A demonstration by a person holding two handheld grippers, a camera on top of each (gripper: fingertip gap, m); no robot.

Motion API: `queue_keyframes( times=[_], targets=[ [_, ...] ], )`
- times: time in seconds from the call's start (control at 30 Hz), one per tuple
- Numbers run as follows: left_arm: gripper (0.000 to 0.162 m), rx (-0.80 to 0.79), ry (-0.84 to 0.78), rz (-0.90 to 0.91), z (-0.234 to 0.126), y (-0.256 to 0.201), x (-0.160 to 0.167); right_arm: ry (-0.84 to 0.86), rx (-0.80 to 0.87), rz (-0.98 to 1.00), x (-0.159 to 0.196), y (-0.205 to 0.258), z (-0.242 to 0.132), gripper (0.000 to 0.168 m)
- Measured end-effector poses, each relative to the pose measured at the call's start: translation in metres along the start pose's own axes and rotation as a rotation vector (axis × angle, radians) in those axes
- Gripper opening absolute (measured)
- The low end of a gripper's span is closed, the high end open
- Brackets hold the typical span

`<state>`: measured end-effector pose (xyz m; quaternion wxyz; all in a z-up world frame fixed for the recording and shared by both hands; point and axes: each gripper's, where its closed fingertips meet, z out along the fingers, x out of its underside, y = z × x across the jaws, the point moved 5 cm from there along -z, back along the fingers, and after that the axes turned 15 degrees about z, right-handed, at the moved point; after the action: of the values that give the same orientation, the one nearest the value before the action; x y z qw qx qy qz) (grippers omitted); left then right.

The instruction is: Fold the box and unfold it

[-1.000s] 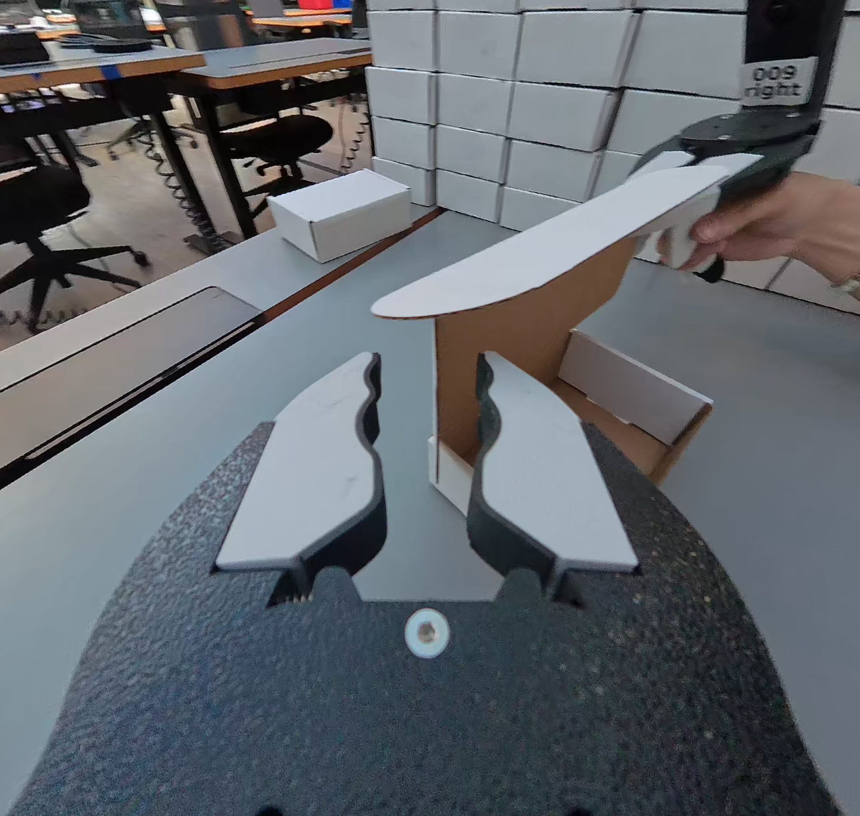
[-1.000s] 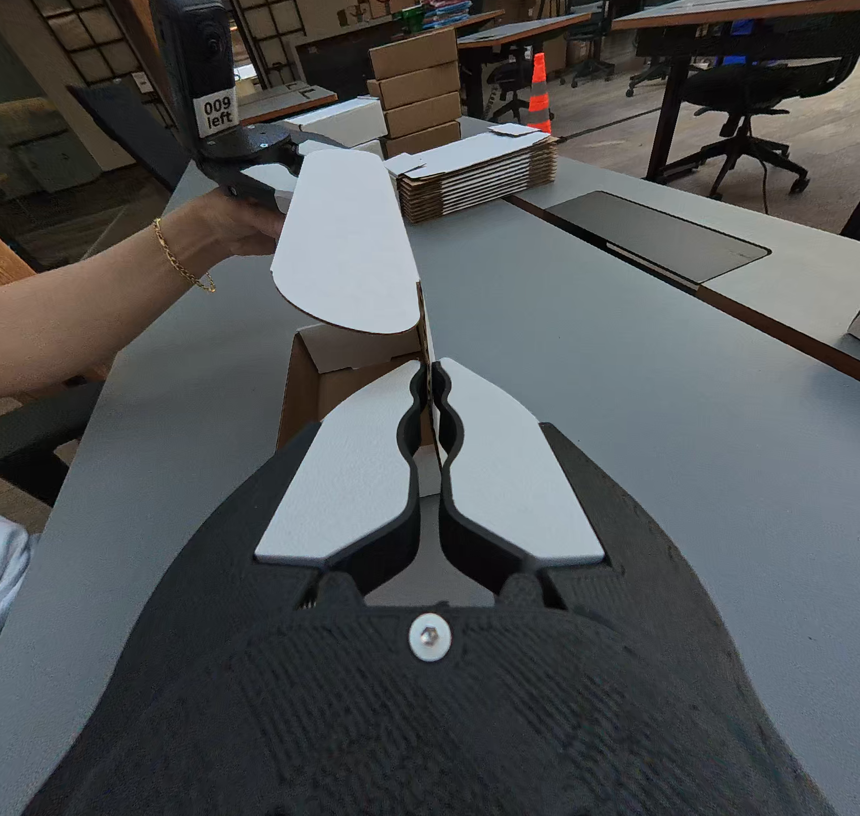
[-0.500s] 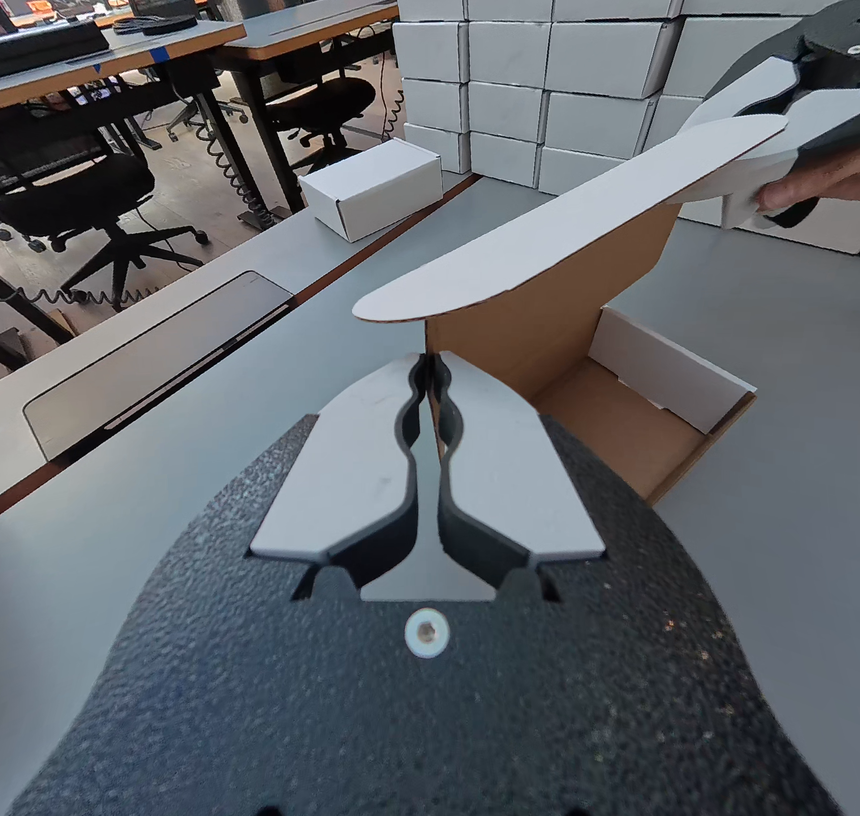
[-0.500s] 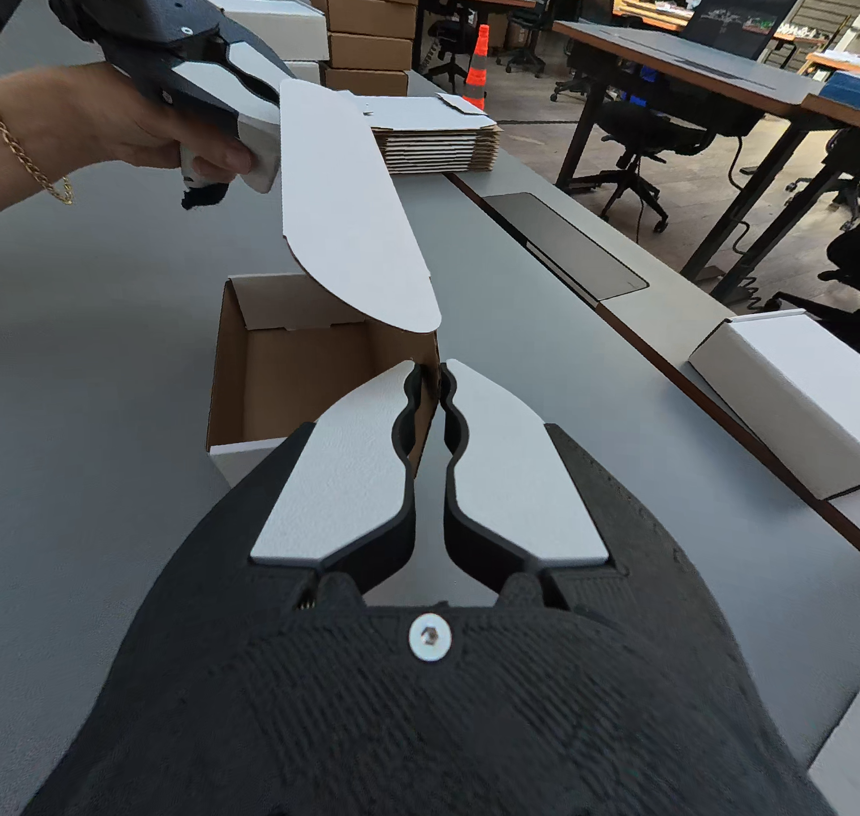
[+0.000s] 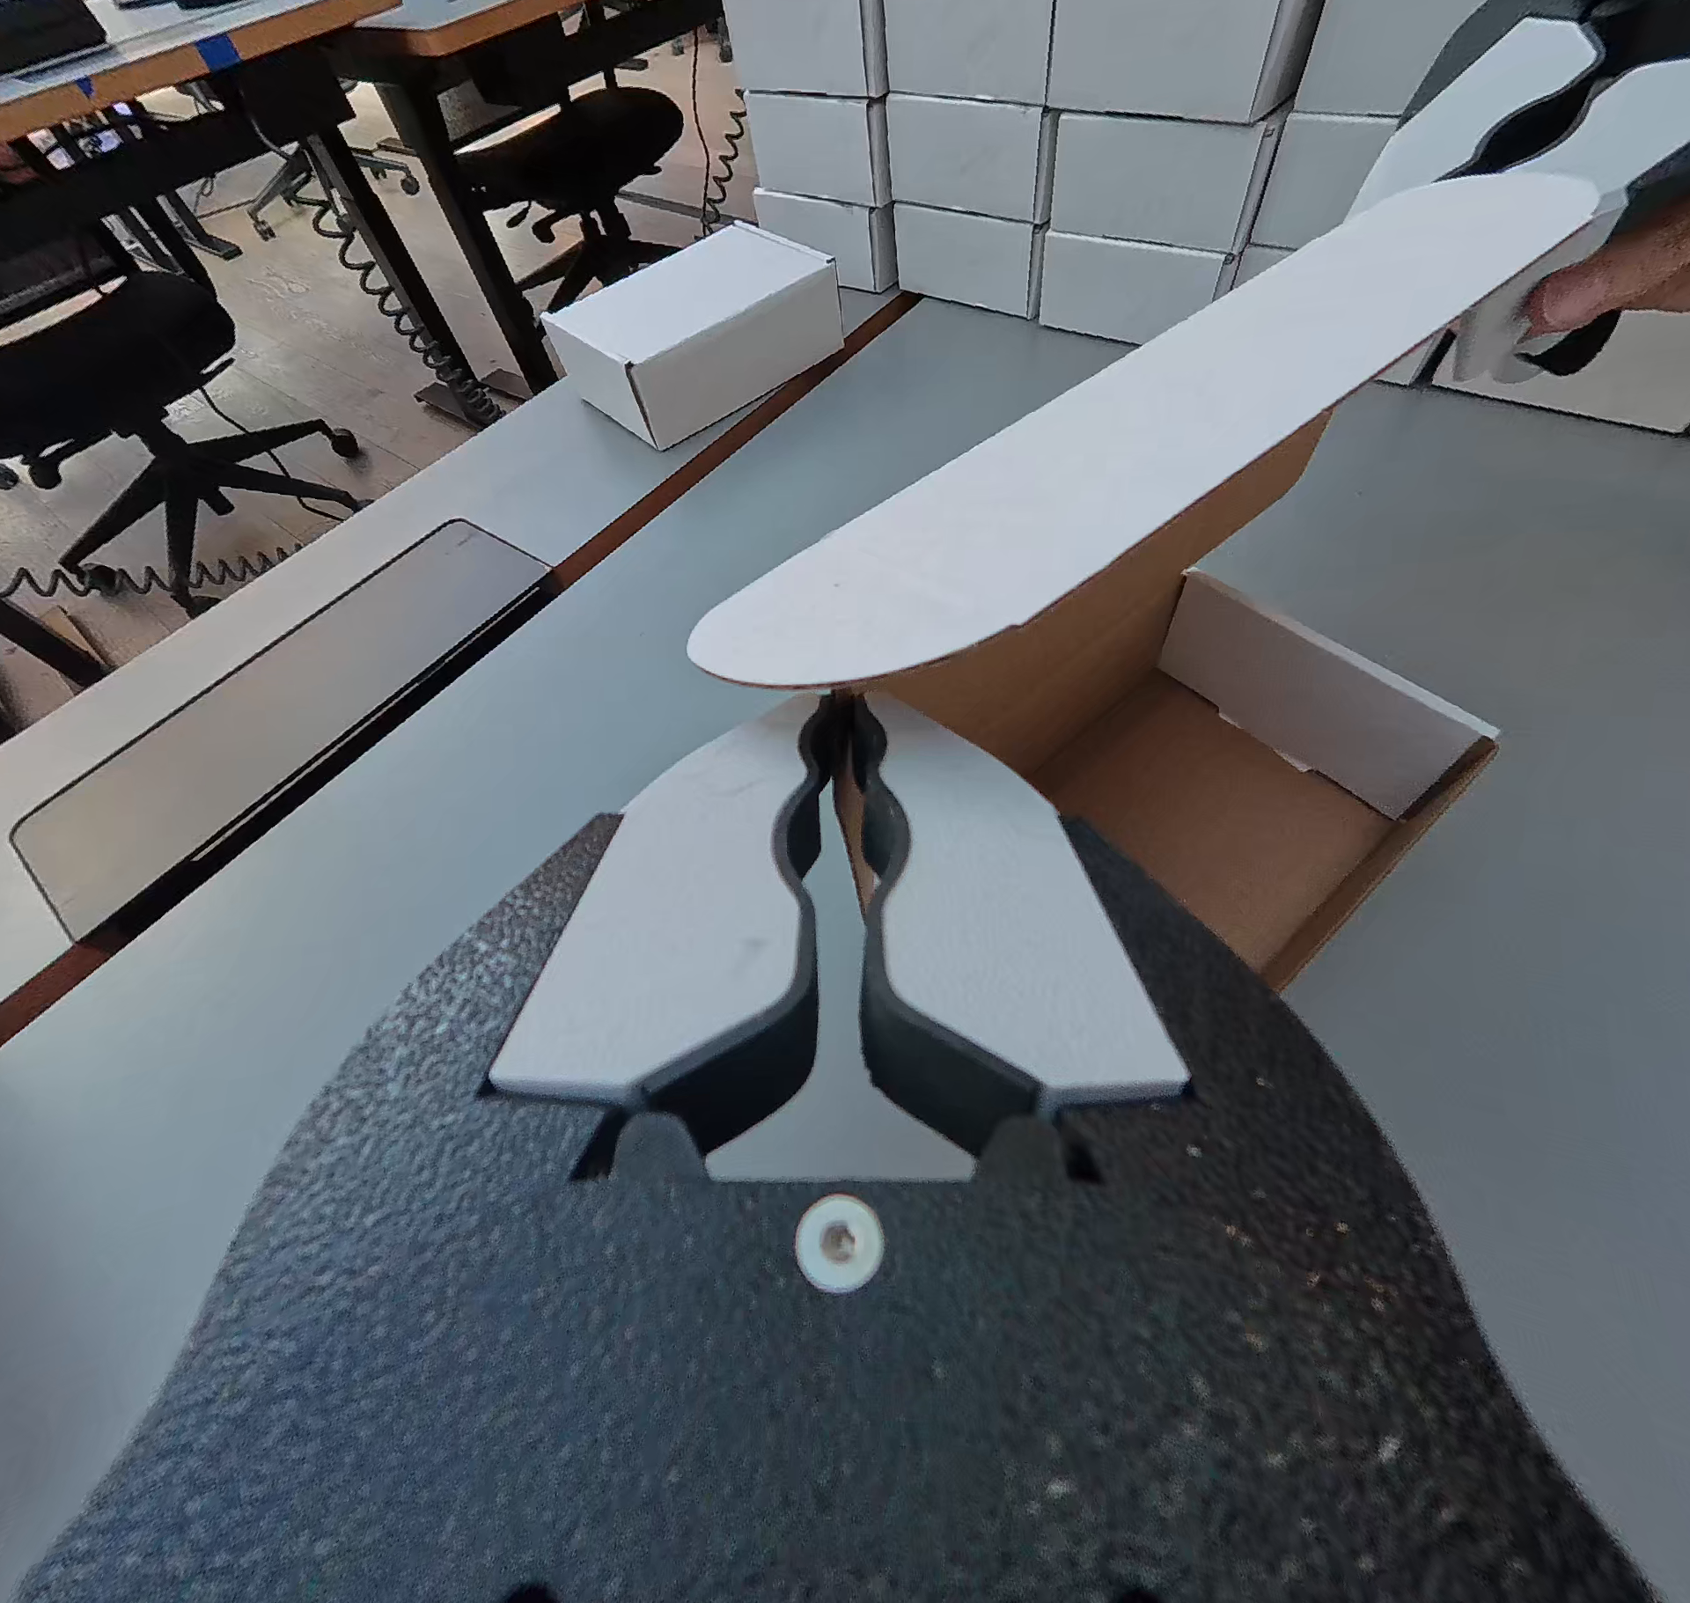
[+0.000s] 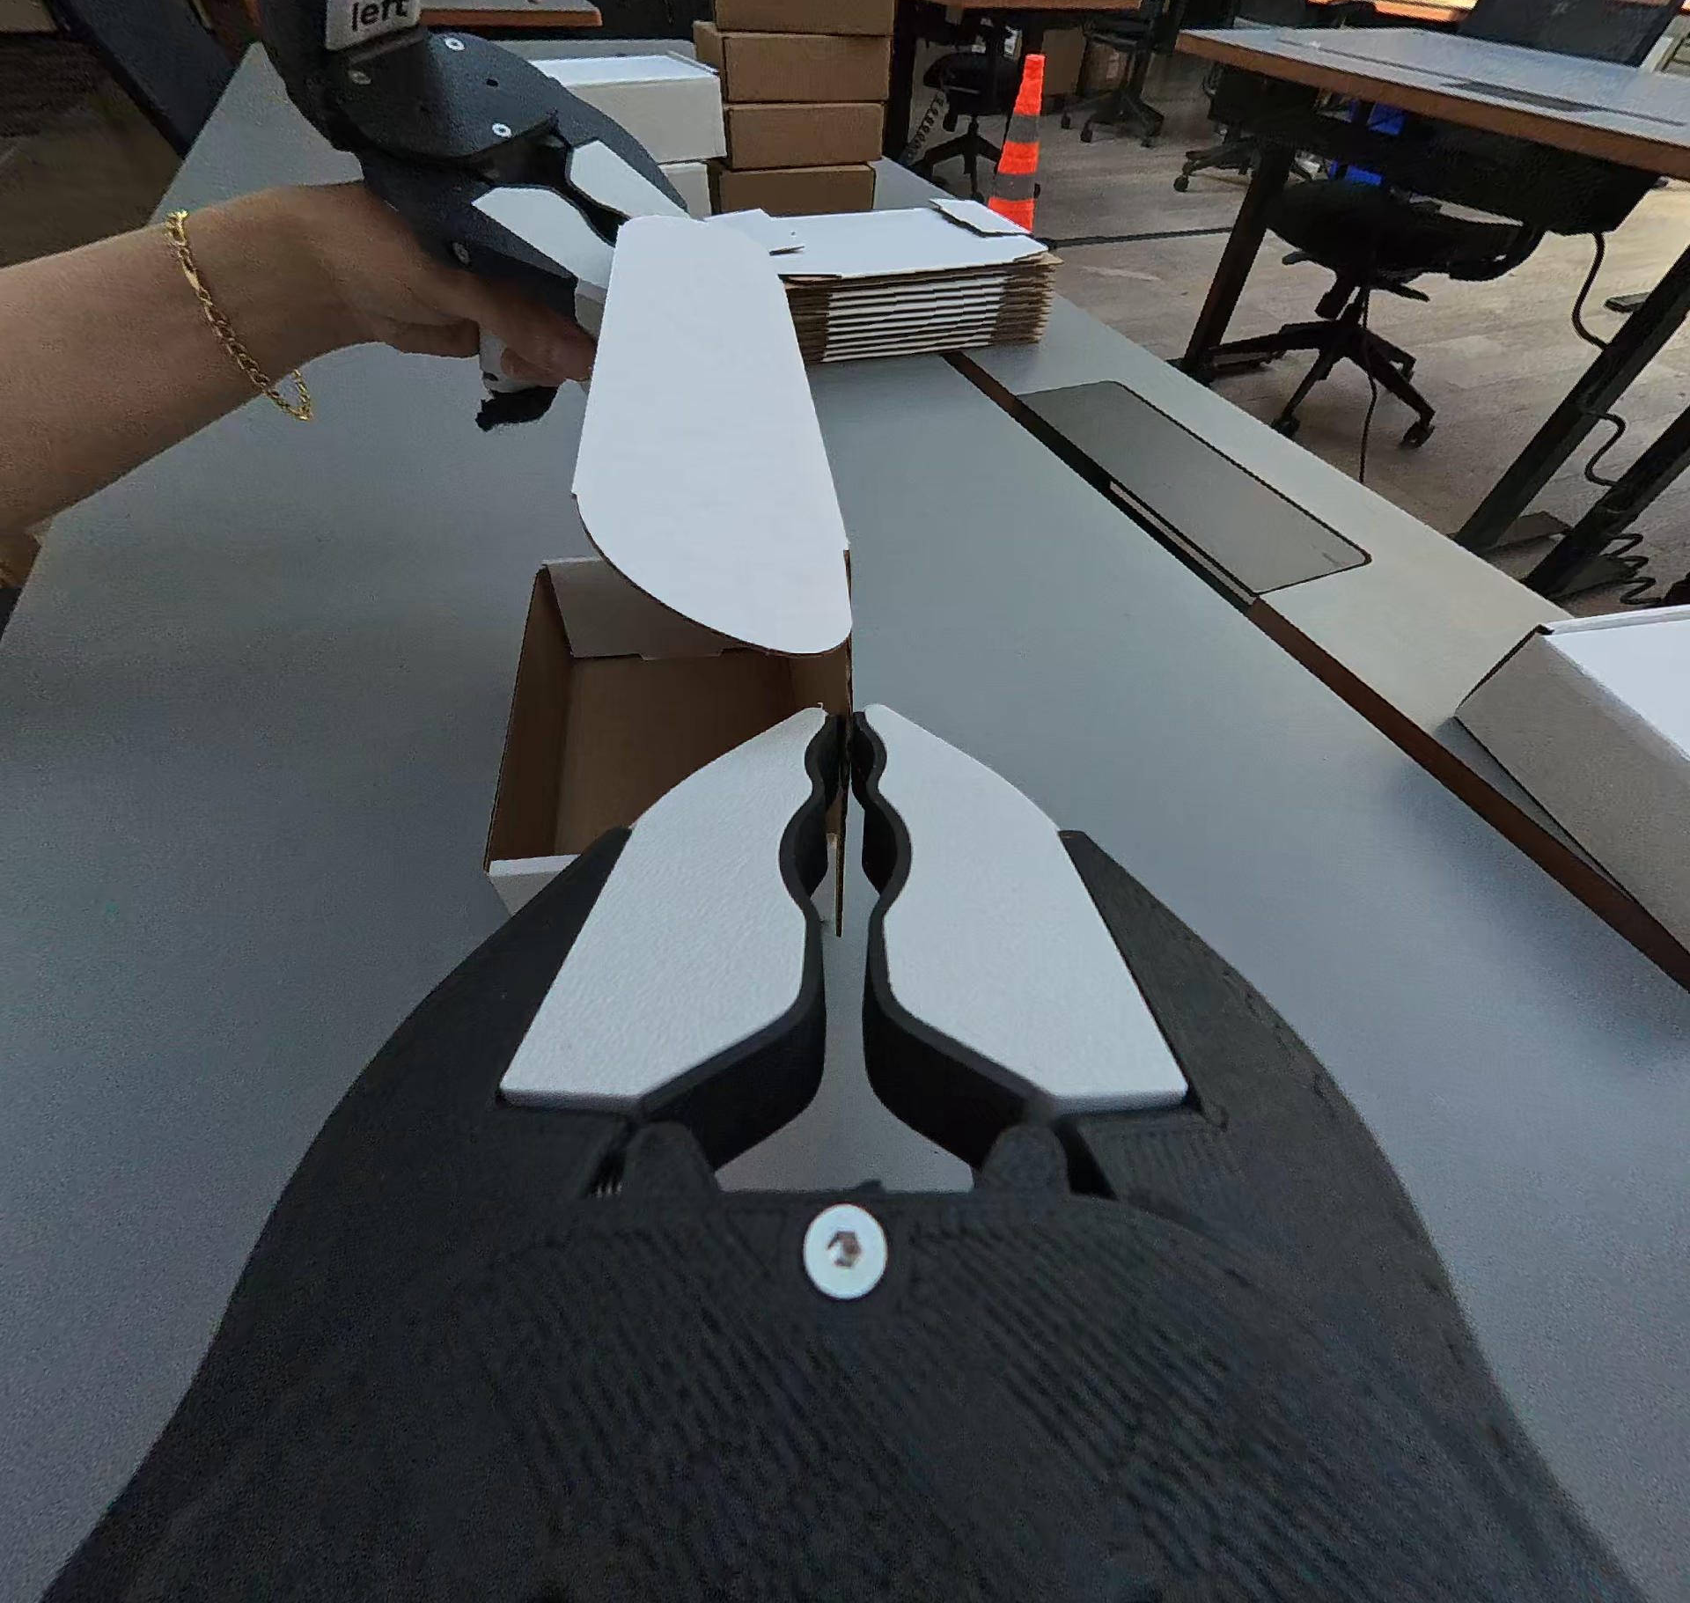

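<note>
Box (image 5: 1216,837) open on table (image 5: 274,1056), lid upright, flap (image 5: 1097,452) bent over. Left gripper (image 5: 839,736) pinching lid's near edge; right gripper (image 6: 849,727) clamped on far edge.

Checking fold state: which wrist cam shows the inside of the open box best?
Right wrist view: it looks down into the box, showing its brown floor and far white flap. Left wrist view sees the interior too, but the raised lid and left gripper cover the near part.
</note>
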<state>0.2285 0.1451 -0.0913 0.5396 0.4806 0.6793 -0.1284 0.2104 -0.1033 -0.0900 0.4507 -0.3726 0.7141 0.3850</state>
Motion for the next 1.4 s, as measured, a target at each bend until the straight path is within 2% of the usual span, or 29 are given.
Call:
queue_keyframes(
  times=[0.17,0.33,0.43,0.57,0.73,0.87,1.0,1.1,1.4],
  targets=[
    [0.002,-0.004,-0.012,-0.133,0.002,0.001,0.001,-0.005,0.070,0.082,-0.002,-0.005,0.002,0.002],
    [0.002,-0.199,-0.008,-0.334,0.006,-0.009,-0.003,-0.093,0.284,0.157,-0.006,-0.002,0.013,0.002],
    [0.004,-0.302,0.017,-0.379,0.006,-0.020,-0.007,-0.224,0.362,0.321,-0.007,0.004,0.021,0.003],
    [0.005,-0.443,0.048,-0.448,0.009,-0.032,-0.013,-0.446,0.356,0.575,-0.002,0.010,0.031,0.007],
    [0.006,-0.595,0.024,-0.527,0.013,-0.048,-0.019,-0.487,0.502,0.516,0.006,0.016,0.037,0.006],
    [0.005,-0.656,-0.028,-0.569,0.017,-0.063,-0.017,-0.509,0.591,0.446,0.017,0.023,0.034,0.004],
    [0.007,-0.666,-0.063,-0.593,0.015,-0.082,-0.013,-0.551,0.539,0.508,0.029,0.025,0.032,0.004],
    [0.005,-0.678,-0.035,-0.520,0.011,-0.094,-0.008,-0.498,0.582,0.454,0.036,0.027,0.029,0.003],
    [0.006,-0.573,0.130,-0.435,0.015,-0.122,0.019,-0.146,0.711,0.302,0.066,0.034,0.025,0.002]
  ],
)
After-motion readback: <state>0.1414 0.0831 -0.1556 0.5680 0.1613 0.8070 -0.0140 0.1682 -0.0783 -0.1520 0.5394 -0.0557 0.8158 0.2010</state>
